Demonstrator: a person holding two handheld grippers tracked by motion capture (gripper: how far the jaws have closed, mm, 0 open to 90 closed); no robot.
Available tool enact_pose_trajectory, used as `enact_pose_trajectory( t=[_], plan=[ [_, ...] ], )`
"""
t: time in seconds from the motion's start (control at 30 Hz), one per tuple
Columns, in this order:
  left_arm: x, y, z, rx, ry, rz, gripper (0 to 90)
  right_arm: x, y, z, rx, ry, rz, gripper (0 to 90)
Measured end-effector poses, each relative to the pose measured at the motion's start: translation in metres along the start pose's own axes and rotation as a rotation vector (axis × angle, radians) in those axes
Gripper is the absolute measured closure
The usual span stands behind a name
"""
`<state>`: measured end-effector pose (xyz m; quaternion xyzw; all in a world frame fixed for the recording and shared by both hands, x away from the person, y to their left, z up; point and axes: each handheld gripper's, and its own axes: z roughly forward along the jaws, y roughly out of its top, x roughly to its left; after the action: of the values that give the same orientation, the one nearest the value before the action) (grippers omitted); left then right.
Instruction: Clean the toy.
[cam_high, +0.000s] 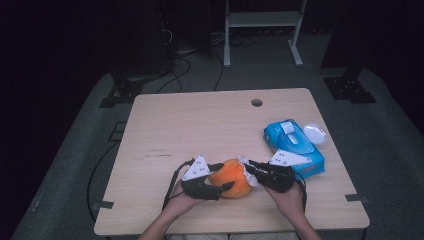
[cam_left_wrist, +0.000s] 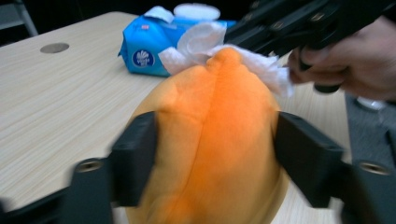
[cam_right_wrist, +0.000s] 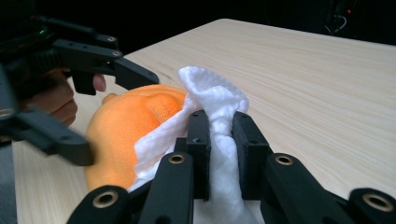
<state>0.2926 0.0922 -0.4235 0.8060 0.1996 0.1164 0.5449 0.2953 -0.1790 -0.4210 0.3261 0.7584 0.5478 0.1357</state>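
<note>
Flanking one orange plush toy (cam_left_wrist: 212, 140), left claw (cam_high: 223, 177) pads touching; right claw (cam_right_wrist: 219, 154) pinching one white wipe (cam_right_wrist: 212, 100).

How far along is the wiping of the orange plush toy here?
Done: a white wet wipe is out of the blue wipe pack. In hand: the left gripper clasps the orange plush toy, while the right gripper presses the pinched wipe against it. Left: how much wiping remains cannot be told; the pack's lid looks open.
</note>
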Motion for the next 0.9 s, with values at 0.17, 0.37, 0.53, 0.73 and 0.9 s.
enact_pose_trajectory(
  t=[0.17,0.37,0.53,0.73,0.9],
  plan=[
    [0.003,-0.009,0.013,0.035,0.002,-0.020,9.4,-0.004,-0.002,-0.001,-0.003,-0.001,0.016,77.7],
    [-0.005,-0.005,0.010,0.048,0.009,0.038,37.4,-0.010,-0.004,-0.003,-0.011,-0.006,0.043,77.6],
    [-0.011,0.005,-0.002,0.044,0.015,0.087,45.9,-0.008,-0.002,-0.005,-0.025,-0.001,0.036,77.6],
    [-0.004,0.008,-0.014,0.079,0.063,0.080,47.3,0.003,0.004,-0.005,-0.057,0.045,0.026,77.7],
    [-0.003,0.008,-0.013,0.081,0.063,0.061,47.1,0.017,0.011,-0.008,-0.090,0.055,-0.030,77.7]
  ],
)
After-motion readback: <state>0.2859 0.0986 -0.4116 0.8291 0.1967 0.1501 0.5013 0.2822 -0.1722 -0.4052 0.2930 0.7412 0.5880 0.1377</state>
